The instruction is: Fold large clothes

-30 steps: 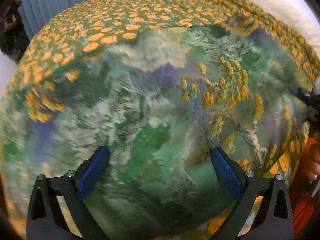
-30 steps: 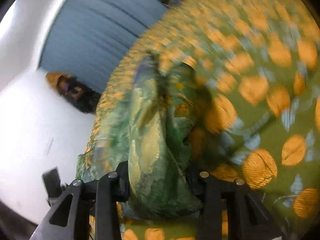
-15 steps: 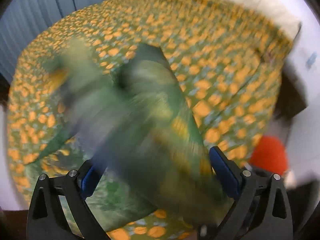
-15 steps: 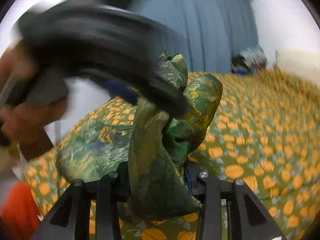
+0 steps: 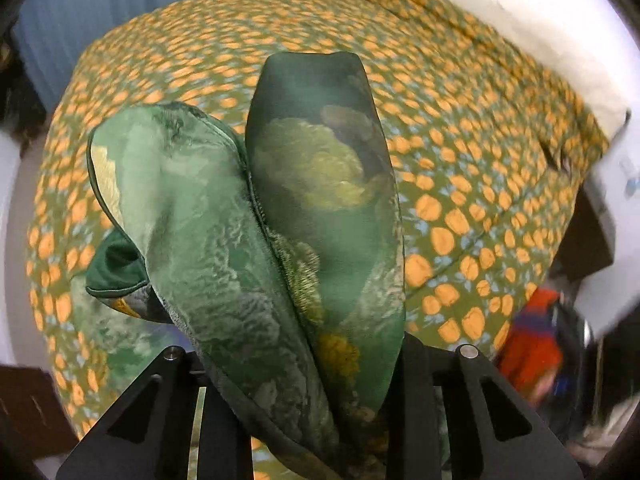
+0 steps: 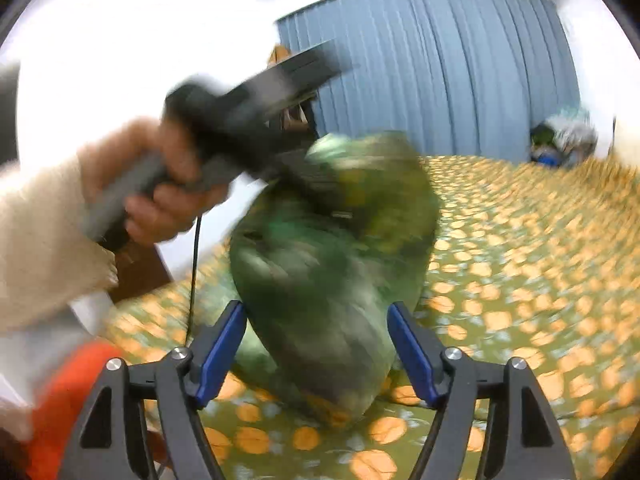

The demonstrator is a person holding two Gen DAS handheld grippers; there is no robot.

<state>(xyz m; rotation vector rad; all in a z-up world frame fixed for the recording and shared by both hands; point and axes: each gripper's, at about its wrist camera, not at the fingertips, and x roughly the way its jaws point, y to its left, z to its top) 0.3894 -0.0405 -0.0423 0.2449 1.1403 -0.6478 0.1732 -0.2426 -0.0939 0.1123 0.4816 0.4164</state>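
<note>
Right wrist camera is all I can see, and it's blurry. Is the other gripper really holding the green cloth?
Observer: Yes. The left wrist view shows the left gripper shut on the green cloth.
Child: Is my gripper holding it too?
Observer: No. The right gripper is open, its blue pads apart.
Child: What's behind the cloth?
Observer: In the left view, the bedspread with orange spots, and a white pillow at its far edge.
</note>
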